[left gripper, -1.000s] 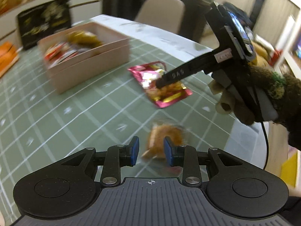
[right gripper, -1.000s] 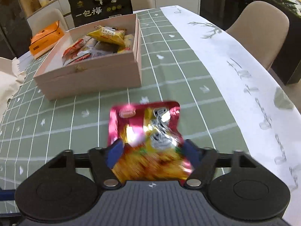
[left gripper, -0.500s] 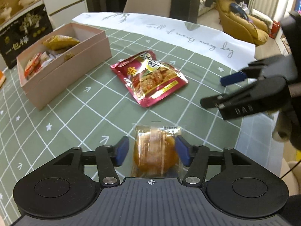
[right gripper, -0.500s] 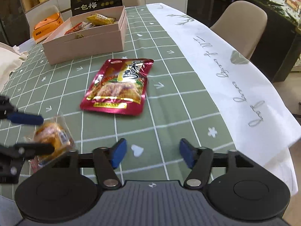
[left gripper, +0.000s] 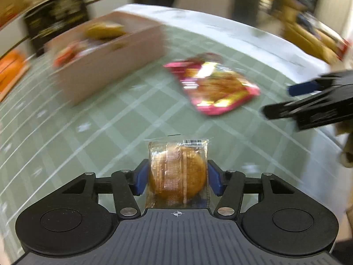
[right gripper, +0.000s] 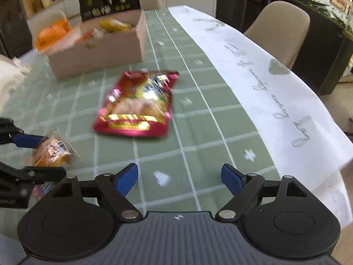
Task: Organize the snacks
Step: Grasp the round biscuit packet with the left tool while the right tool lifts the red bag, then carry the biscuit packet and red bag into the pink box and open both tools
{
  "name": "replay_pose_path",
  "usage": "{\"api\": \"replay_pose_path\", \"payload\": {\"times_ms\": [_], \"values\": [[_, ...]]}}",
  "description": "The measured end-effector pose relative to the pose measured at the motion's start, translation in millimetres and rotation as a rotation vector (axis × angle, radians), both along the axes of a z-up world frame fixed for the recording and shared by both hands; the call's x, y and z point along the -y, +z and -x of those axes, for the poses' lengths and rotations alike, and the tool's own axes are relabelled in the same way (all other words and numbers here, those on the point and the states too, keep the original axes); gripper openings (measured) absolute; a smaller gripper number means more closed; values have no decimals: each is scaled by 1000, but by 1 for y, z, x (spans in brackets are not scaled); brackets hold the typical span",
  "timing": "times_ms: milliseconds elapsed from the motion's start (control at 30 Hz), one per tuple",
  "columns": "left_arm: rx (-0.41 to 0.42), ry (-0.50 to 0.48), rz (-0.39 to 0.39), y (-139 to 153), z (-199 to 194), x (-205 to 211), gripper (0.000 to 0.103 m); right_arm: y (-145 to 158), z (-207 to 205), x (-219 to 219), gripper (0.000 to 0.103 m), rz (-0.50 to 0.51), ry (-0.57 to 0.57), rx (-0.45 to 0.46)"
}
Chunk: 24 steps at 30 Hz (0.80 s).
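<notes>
Left gripper (left gripper: 177,177): jaws closed onto a wrapped round cake (left gripper: 176,175), blue pads pressing both sides of the clear wrapper. Cake is golden-brown and disc-shaped, sealed in transparent film with a crimped top edge and a small barcode strip at the upper right of the pack; print too fine to read. From the right wrist view the same pack (right gripper: 51,153) sits between the left gripper's blue pad and black finger, low over the worktop (right gripper: 198,132) near its front left edge; whether it touches the cloth cannot be told.

Right gripper (right gripper: 179,177): jaws wide, nothing between them, hanging over bare green cloth near the front edge.

Red foil snack bag (right gripper: 135,108): lies flat mid-worktop, glossy, yellow band at its near end, food photo in the centre. Lettering blurred, unreadable. It is apart from both grippers and from the box.

Pink cardboard box (right gripper: 99,48): open top, stands beyond the bag toward the far left, holding several snack packs, one yellow (right gripper: 115,25). A small metal clasp shows on its front wall.

Edges and room: the green grid cloth between bag and box is open. A white runner (right gripper: 264,84) with grey script lines the right edge; script not legible. An orange box (right gripper: 53,33) and a black printed box (right gripper: 110,0) stand behind the pink box; the black box's gold characters are blurred. A beige chair (right gripper: 284,28) stands off the right edge.
</notes>
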<state>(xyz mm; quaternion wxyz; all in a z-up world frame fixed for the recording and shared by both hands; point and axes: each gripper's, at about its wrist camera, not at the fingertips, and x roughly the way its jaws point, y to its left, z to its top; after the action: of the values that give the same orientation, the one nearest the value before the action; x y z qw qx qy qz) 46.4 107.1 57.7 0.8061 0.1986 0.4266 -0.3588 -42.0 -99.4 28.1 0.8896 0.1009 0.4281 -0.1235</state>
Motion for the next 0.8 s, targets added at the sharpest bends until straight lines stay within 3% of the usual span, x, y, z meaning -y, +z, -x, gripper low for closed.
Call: {"api": "replay_pose_path", "payload": {"times_ms": [133, 267, 400, 500, 600, 633, 700, 800], "values": [[-31, 182, 21, -2, -21, -34, 61, 19, -28, 2, 84, -74, 11, 92], [-25, 182, 7, 0, -18, -38, 61, 19, -85, 0, 84, -90, -22, 94], [-14, 184, 1, 1, -15, -36, 61, -1, -138, -4, 87, -53, -59, -6], [-15, 187, 5, 0, -16, -35, 61, -9, -145, -20, 94, 48, -34, -13], [-18, 188, 13, 0, -15, -37, 62, -11, -134, -26, 95, 52, 9, 6], [-20, 188, 15, -1, -16, -37, 62, -10, -130, -28, 93, 52, 38, -2], [-20, 185, 15, -1, -17, -37, 62, -4, -120, -30, 73, 49, 88, -19], [-17, 181, 12, -1, -17, -34, 63, 9, -96, -35, 55, 70, 128, -24]]}}
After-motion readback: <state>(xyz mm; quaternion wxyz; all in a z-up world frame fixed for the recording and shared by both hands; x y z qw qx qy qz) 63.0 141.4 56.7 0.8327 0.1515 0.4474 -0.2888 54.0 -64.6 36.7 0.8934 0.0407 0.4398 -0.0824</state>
